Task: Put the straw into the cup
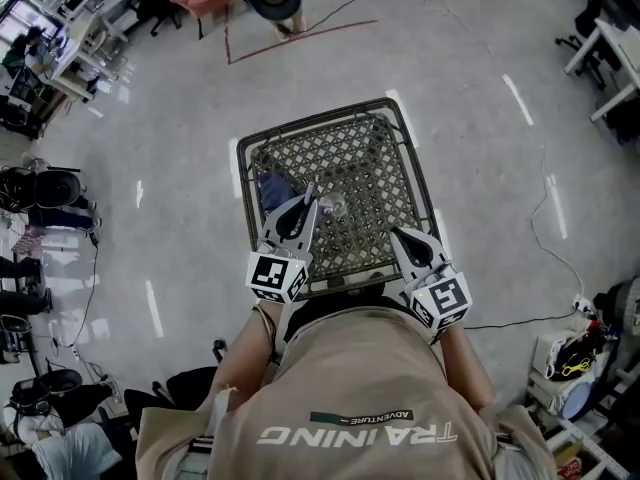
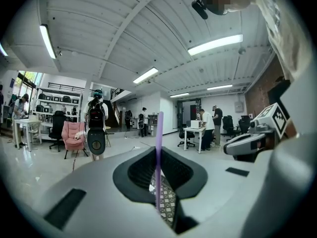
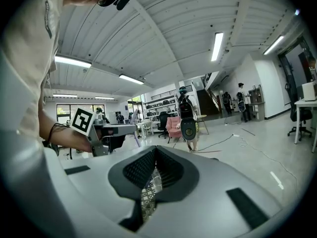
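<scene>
A thin purple straw (image 2: 159,152) stands upright between the jaws of my left gripper (image 2: 158,182), which is shut on it. In the head view the left gripper (image 1: 311,202) reaches over the near left part of a metal mesh table (image 1: 395,143). Just beyond its tips sits a small clear cup (image 1: 334,205), hard to make out. My right gripper (image 1: 394,234) hovers over the table's near right edge. Its jaws (image 3: 155,149) meet with nothing between them. In the right gripper view the left gripper (image 3: 115,130) shows at the left, holding the straw (image 3: 135,139).
A blue object (image 1: 272,190) lies on the mesh table's left side. A pink armchair (image 2: 74,135) and a black stand (image 2: 96,142) are on the grey floor beyond. Cables (image 1: 545,228) run along the floor at the right. Desks and people stand further off.
</scene>
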